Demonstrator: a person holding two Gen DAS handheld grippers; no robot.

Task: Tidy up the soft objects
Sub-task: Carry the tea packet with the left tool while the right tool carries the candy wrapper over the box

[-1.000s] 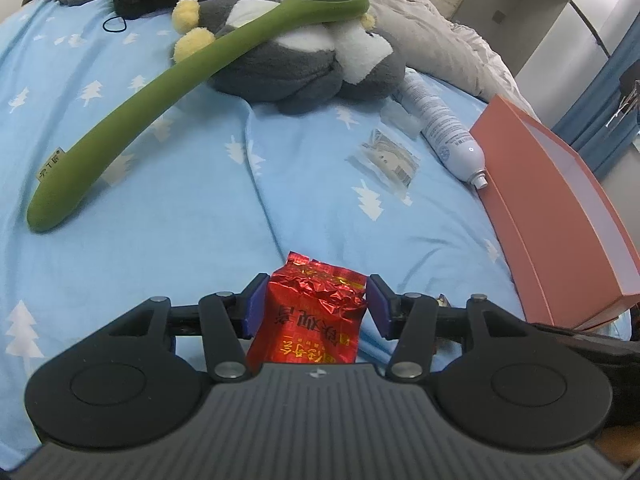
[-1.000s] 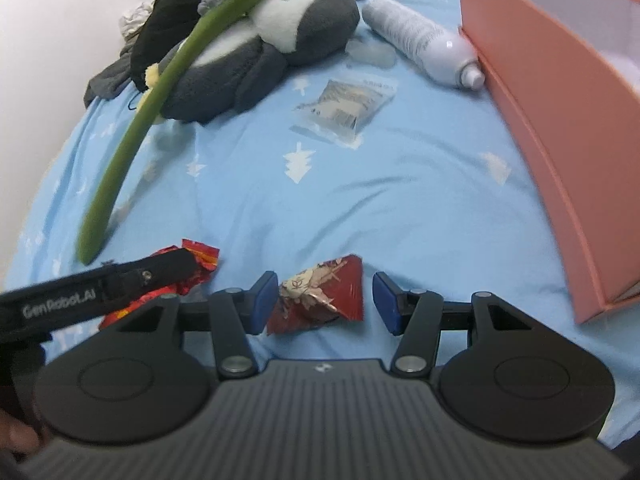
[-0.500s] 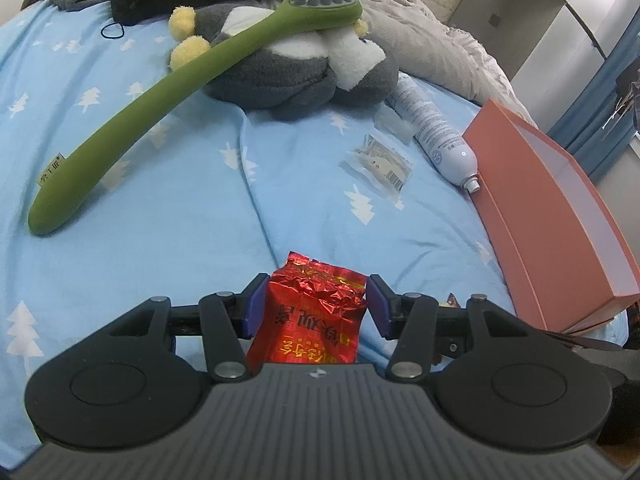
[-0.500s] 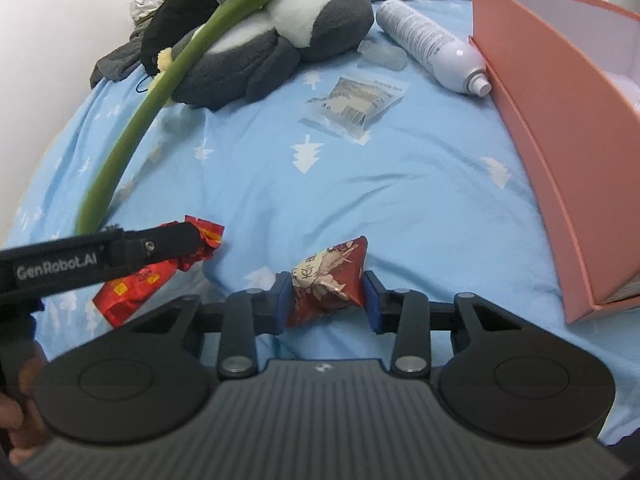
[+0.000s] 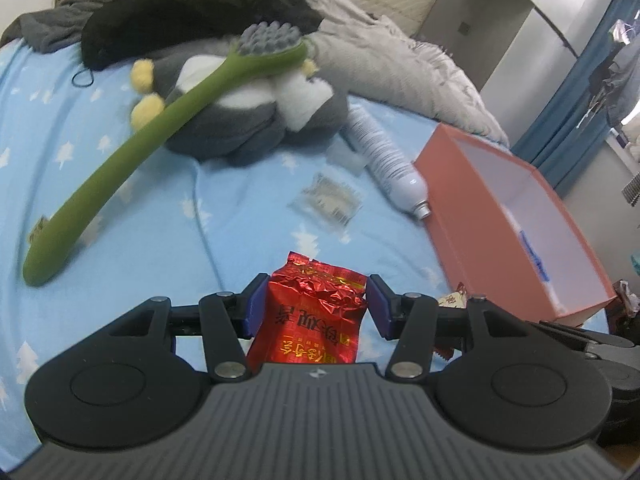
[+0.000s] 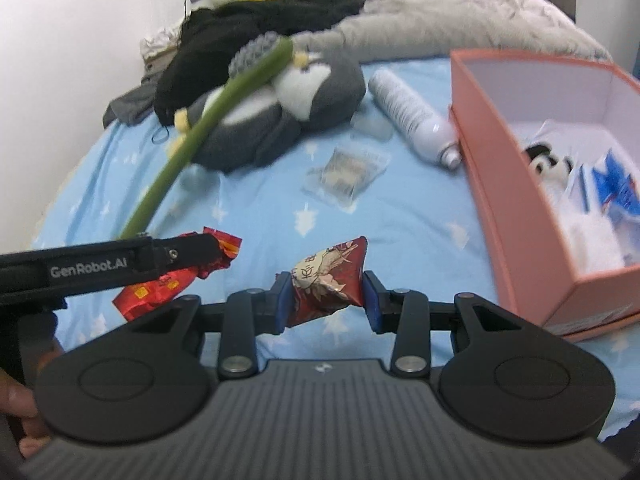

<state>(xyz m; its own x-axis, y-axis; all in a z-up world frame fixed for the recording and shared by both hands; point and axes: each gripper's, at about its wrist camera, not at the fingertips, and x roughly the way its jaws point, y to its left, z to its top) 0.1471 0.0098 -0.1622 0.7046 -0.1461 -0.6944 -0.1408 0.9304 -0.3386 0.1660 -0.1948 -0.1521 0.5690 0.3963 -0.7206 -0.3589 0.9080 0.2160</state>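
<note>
Left tool [image 5: 316, 300] clamped on a bright red foil packet [image 5: 310, 326], blue pads pressing both sides, packet lifted off the bed [image 5: 240, 216]. Right tool [image 6: 325, 300] clamped on a dark red printed foil packet [image 6: 326, 284], also held above the sheet. In the right wrist view the left tool [image 6: 188, 256] shows from the side with its red packet [image 6: 168, 284]. Pink open box [image 6: 516, 184] sits at the right edge of the bed, holding a small black-and-white plush [image 6: 546, 164] and a blue-white pack [image 6: 614, 188]. White bottle [image 6: 412, 116] lies just beside the box. Clear sachet [image 6: 348, 170] lies flat mid-bed. Grey penguin plush [image 6: 280, 108] farther back, green long-handled brush [image 6: 208, 120] resting across it. Dark clothes [image 6: 256, 28] behind. Both views motion-blurred.
</note>
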